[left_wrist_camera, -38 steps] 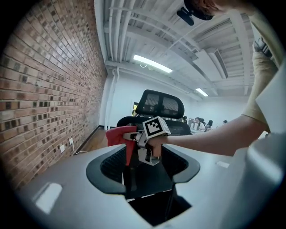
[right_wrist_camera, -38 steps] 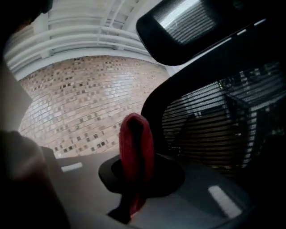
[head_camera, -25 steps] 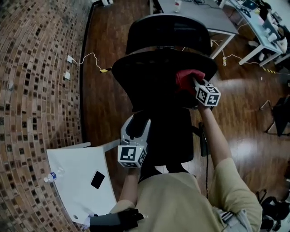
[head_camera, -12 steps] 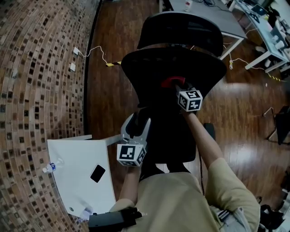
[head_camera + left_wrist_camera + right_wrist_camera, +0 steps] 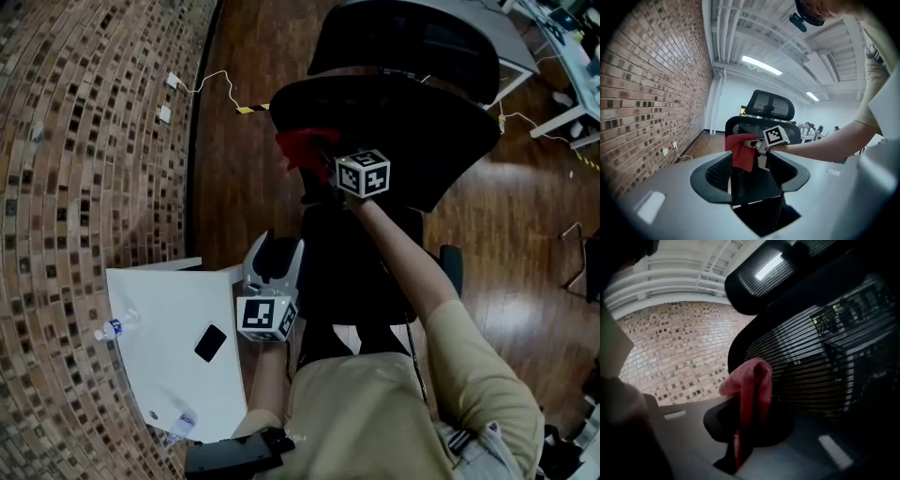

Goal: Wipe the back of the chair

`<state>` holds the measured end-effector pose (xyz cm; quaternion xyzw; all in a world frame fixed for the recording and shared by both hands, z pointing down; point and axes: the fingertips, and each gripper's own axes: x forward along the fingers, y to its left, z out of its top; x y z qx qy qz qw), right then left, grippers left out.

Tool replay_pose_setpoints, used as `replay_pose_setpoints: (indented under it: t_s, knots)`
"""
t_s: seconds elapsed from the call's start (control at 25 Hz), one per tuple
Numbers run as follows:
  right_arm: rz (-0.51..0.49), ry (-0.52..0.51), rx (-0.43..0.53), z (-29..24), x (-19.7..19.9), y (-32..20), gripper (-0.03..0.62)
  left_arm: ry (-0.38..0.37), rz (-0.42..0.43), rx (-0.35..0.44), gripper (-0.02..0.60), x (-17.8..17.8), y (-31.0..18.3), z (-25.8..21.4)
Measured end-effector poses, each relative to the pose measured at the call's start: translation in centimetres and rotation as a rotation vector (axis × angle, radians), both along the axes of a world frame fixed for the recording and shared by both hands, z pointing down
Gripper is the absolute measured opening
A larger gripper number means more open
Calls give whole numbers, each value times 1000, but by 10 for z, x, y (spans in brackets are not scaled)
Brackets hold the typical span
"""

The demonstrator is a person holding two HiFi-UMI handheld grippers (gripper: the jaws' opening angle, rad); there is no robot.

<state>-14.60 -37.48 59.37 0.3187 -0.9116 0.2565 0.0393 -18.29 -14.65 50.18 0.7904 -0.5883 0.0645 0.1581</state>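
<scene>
**Red cloth held to the left rim of the chair's mesh back**

The right gripper (image 5: 323, 164) has its jaws pinched on a soft, crumpled red cloth (image 5: 302, 145), which hangs in loose folds against the black chair back (image 5: 403, 131) near its curved left edge. The back is fine ribbed mesh in a smooth rounded frame, with a mesh headrest (image 5: 769, 104) above it. The left gripper (image 5: 274, 258) is lower and nearer, its jaws spread with nothing between them, pointing at the chair. At near left is a flat white surface (image 5: 169, 394) carrying a dark, flat phone (image 5: 210, 342), with a clear plastic bottle (image 5: 111, 330) at its left edge. The rough brick wall (image 5: 75, 187) runs along the left beside the glossy wooden floor (image 5: 230, 187).
</scene>
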Motion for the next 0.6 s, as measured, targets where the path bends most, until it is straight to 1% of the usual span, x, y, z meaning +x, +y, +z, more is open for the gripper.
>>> replay_pose_setpoints:
  t_s: [0.08, 0.16, 0.24, 0.36, 0.44, 0.48, 0.52, 0.6]
  knots:
    - [36, 13, 7, 1, 48, -2, 21, 9, 32, -1, 225, 13, -6, 3]
    - [105, 34, 9, 1, 109, -5, 21, 21, 68, 0, 226, 28, -13, 4]
    - [208, 52, 0, 1, 181, -5, 21, 33, 103, 4, 225, 42, -19, 4]
    - [399, 84, -25, 3, 291, 0, 21, 48, 151, 9, 225, 58, -22, 3]
    - [494, 108, -39, 4, 353, 3, 23, 50, 170, 9, 225, 69, -22, 2]
    - [518, 124, -41, 4, 376, 4, 23, 45, 175, 10, 225, 74, -22, 2]
    - [527, 141, -37, 4, 390, 5, 25, 38, 178, 11, 225, 78, -22, 3]
    - [535, 162, -23, 2, 396, 6, 25, 36, 174, 8, 225, 81, -20, 2]
